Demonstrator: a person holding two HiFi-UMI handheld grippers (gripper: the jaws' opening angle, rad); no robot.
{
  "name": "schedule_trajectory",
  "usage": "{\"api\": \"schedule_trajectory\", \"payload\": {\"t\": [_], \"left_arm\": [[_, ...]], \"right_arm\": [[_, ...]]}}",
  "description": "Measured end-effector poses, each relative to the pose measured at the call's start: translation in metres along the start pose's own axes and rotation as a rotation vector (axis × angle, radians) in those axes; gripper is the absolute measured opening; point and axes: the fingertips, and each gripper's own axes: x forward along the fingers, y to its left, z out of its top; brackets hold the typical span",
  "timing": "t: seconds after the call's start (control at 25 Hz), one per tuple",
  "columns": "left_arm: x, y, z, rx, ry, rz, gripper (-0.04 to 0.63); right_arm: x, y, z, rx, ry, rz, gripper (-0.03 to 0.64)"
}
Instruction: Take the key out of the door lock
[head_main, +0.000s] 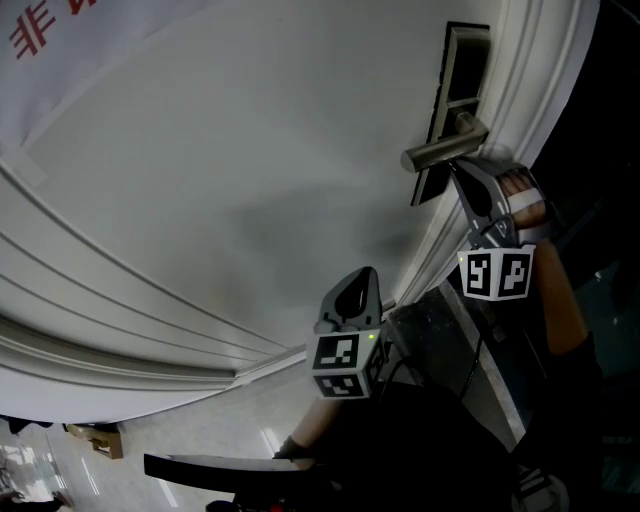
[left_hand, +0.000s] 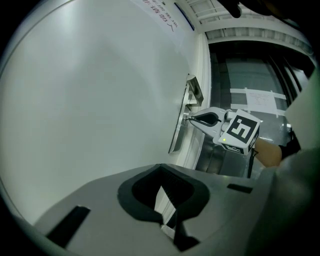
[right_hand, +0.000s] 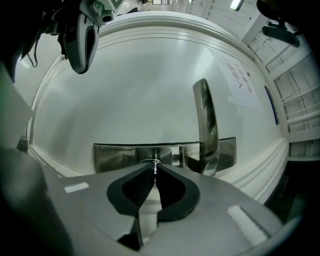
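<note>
— What is in front of you?
— A white door (head_main: 250, 180) fills nearly everything. Close to its moulded edge sits the metal lock plate (head_main: 465, 70), and a lever handle (head_main: 440, 152) sticks out from that plate. Your right hand-held gripper (head_main: 458, 172) reaches in just under the handle, with your hand (head_main: 520, 195) wrapped round its body.

— And the key?
— In the right gripper view the jaws are pressed together against the plate. A thin bright sliver, the key (right_hand: 155, 166), is pinched between their tips at the small round cylinder (right_hand: 148, 161). So the key sits in the lock, on the plate beside the handle's base, and your right hand-held gripper has hold of it.

— The other one?
— Your left hand-held gripper (head_main: 360, 285) hangs well apart from the lock, out over the door's moulded edge. Its jaws are closed with nothing between them.

— What is hard to make out?
— The key itself. Only its edge shows, and the jaw tips cover the rest. From the head view the handle and your gripper hide it completely.

— Anything in the way?
— The handle stands just beside the jaws, and I cannot tell whether they touch. Red print (head_main: 35, 35) on the door is cut off by the frame edge. A cardboard box (head_main: 100, 440) lies on the floor (head_main: 200, 440) below.
</note>
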Motion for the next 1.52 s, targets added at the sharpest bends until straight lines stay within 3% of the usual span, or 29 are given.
{"api": "schedule_trajectory", "payload": {"t": [0.92, 1.32, 1.52], "left_arm": [[0.0023, 0.0026, -0.0011, -0.005, -0.004, 0.009, 0.000], [-0.0001, 0.0043, -0.0040, -0.011, 0.006, 0.009, 0.000], [-0.0013, 0.0055, -0.0031, -0.012, 0.002, 0.009, 0.000]], "right_arm": [[0.0004, 0.0014, -0.0014, -0.094, 0.009, -0.004, 0.012], [0.0002, -0.0001, -0.0013, 0.008, 0.012, 0.027, 0.012], [0.0000, -0.0001, -0.0016, -0.014, 0.016, 0.022, 0.012]]}}
